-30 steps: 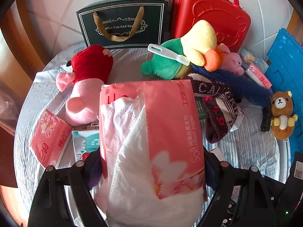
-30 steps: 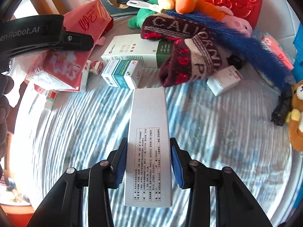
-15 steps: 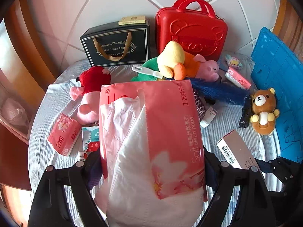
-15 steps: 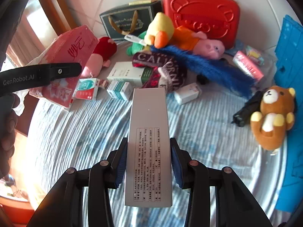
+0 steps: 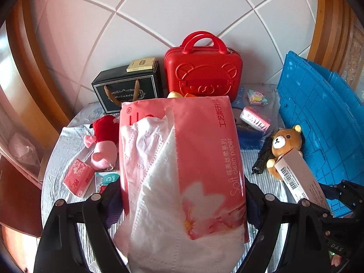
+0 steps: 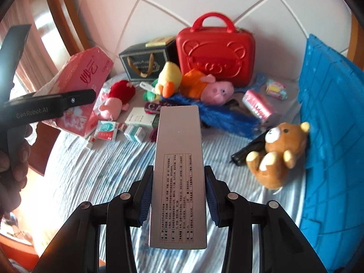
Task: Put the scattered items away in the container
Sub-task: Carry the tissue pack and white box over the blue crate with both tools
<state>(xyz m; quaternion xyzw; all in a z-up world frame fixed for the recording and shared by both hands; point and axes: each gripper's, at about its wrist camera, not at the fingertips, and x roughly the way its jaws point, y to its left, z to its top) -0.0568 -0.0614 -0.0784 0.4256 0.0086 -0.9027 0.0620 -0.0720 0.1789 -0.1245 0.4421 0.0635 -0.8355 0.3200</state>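
Tissue pack (image 5: 182, 170), pink and torn open with white sheets spilling out, fills the left wrist view; the left gripper (image 5: 182, 202) clamps it across its width, jaws set wide on the soft bulk. Above the cluttered cloth (image 5: 56, 145) it hangs clear of the toys. The blue crate (image 5: 318, 122) stands at the right edge, and I judge it the container, though its opening is not visible here. A soft pack like this can slip or shed sheets, so the squeeze should stay firm and the carry smooth, with release only once it is over the opening.

From the right wrist view, a long grey box (image 6: 179, 173) sits lengthwise between the pads of the right gripper (image 6: 178, 195), jaws narrow on its sides, raised over the cloth. The crate (image 6: 329, 136) lies to its right, just beyond a brown bear (image 6: 277, 152). Swing the box over the bear, not through it, and keep both loads apart during the carry.
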